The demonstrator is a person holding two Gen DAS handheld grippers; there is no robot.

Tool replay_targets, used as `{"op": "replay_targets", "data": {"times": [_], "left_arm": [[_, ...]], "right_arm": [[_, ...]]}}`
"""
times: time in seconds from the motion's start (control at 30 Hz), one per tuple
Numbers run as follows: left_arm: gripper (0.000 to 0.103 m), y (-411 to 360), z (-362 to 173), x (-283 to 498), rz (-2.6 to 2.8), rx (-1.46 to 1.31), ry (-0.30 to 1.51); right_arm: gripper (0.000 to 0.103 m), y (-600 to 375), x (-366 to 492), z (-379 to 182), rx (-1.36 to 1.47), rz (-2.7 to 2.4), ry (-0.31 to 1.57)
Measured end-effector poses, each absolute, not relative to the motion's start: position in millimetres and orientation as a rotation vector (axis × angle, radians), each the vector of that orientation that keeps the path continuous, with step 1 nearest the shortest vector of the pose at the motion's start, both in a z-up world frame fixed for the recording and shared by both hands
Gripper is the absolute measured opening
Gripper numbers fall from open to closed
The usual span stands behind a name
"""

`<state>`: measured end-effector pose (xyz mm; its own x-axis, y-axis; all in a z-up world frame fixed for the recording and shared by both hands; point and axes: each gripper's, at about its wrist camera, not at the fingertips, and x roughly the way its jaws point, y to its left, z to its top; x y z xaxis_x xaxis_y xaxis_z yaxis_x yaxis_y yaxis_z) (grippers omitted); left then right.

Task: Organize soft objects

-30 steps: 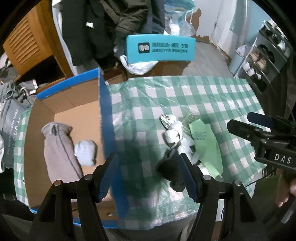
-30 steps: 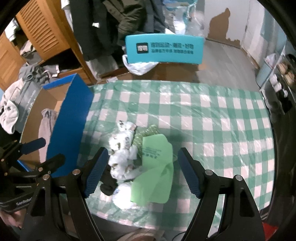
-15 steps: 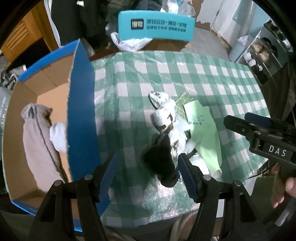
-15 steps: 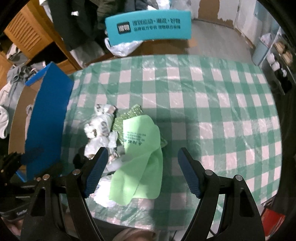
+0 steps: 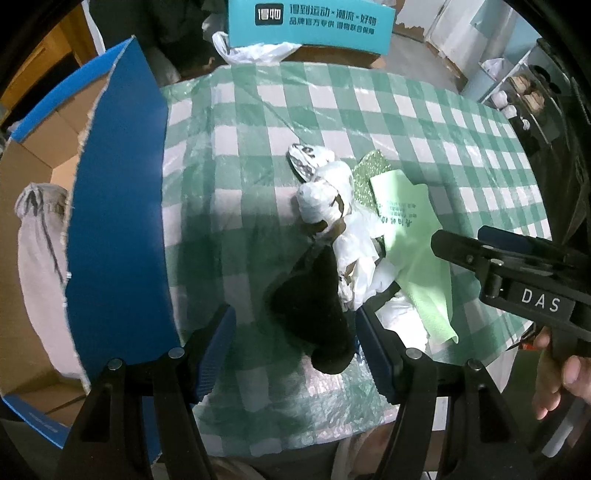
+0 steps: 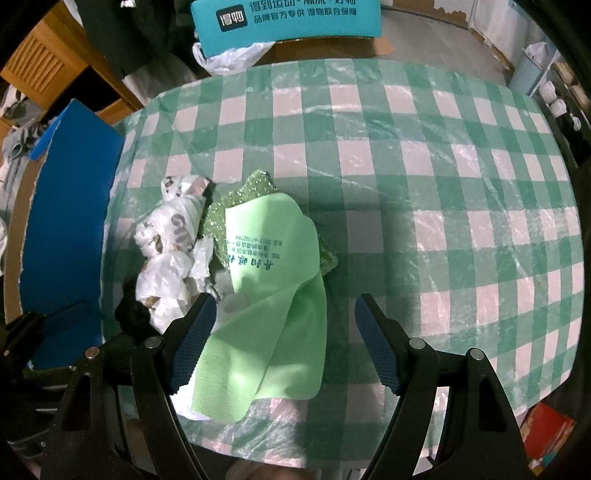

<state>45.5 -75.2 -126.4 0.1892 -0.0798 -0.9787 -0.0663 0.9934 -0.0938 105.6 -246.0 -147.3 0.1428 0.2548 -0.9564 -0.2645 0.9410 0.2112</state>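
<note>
A pile of soft things lies on the green checked table. A black sock [image 5: 317,306] lies nearest, with crumpled white plastic bags [image 5: 332,199] and a light green cloth [image 5: 410,243] beside it. My left gripper [image 5: 295,347] is open, its fingers either side of the black sock's near end. My right gripper [image 6: 284,343] is open just above the green cloth [image 6: 273,288], which covers a glittery green piece [image 6: 236,206]. The white bags [image 6: 173,251] lie left of it.
A cardboard box with a blue flap [image 5: 118,206] stands at the table's left and holds a grey garment [image 5: 37,258]. A teal box [image 5: 306,22] stands beyond the table's far edge. The near table edge lies just below both grippers.
Both grippers have moved down and closer to the pile. The left one has shifted right, from the box edge to the black sock. Both stay open.
</note>
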Motion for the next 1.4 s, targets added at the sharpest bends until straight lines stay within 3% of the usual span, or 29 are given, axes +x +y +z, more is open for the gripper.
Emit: {"op": "replay_targets", "data": {"times": [0.5,0.57,0.63,0.77,0.9,1.03,1.4], "left_arm": [[0.069,-82,-150,51,-0.022,-0.114,1.425],[0.069,-82,-150,52,-0.024,-0.119,1.421],[0.069,-85,-152,54,-0.030,-0.129,1.422],[0.069,-86,-156,55,-0.039,-0.146,1.428],[0.056,-84,-156,54,-0.048,-0.141,1.428],[0.045,-86,-160,53,-0.066,-0.160,1.424],[0.042,-76,-141,50,-0.047,-0.135,1.382]], "right_arm": [[0.076,-245,112,-176,-0.019,0.382,1.423],[0.070,-246,112,-178,-0.005,0.388,1.426],[0.056,-246,111,-181,0.016,0.405,1.437],[0.039,-239,108,-187,0.023,0.436,1.456],[0.017,-239,107,-189,0.032,0.443,1.467],[0.011,-243,107,-184,0.050,0.435,1.445],[0.009,-258,109,-161,0.060,0.414,1.372]]}}
